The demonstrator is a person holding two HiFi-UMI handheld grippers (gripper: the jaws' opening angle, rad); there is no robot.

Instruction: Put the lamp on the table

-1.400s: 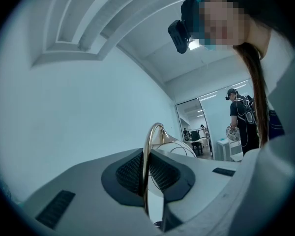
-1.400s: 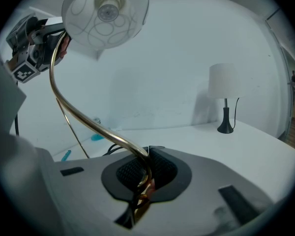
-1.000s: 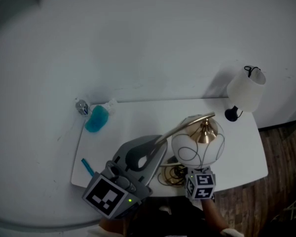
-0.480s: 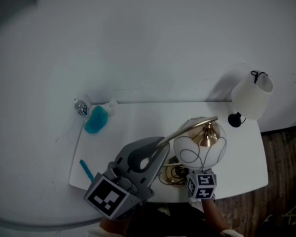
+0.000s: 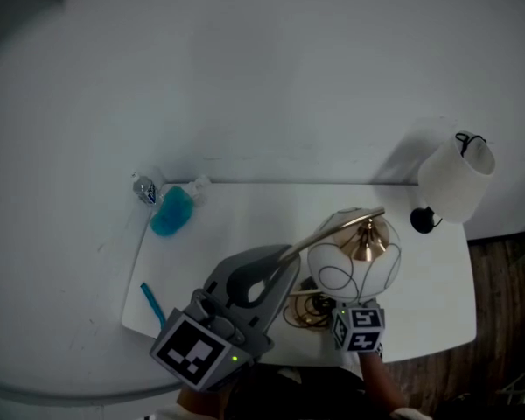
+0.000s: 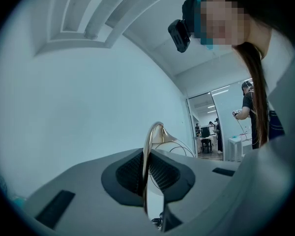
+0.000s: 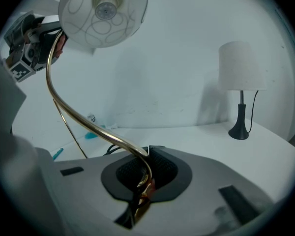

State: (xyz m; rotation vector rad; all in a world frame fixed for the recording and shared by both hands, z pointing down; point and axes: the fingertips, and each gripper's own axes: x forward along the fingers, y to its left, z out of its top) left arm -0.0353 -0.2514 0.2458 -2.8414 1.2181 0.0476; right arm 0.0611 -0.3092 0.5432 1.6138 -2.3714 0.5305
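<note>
The lamp has a curved gold arm [image 5: 332,227] and a round white glass shade [image 5: 353,265] with thin line markings. It hangs over the near right part of the white table [image 5: 245,213]. My left gripper [image 5: 283,259] is shut on the gold arm partway up, and the arm runs between its pads [image 6: 146,167]. My right gripper [image 7: 145,173] is shut on the lower stem, with dark cord just beneath it. In the head view only its marker cube [image 5: 359,329] shows, below the shade. The shade [image 7: 103,11] hangs above the right gripper.
A second lamp with a white drum shade [image 5: 456,180] and black base [image 5: 423,220] stands at the table's far right corner. A blue object [image 5: 171,210] and a small bottle [image 5: 144,188] lie at the far left, a blue pen [image 5: 150,300] near the left edge.
Both grippers keep the same hold on the lamp. The head view has drifted, so the second lamp now sits further right and slightly lower in the picture.
</note>
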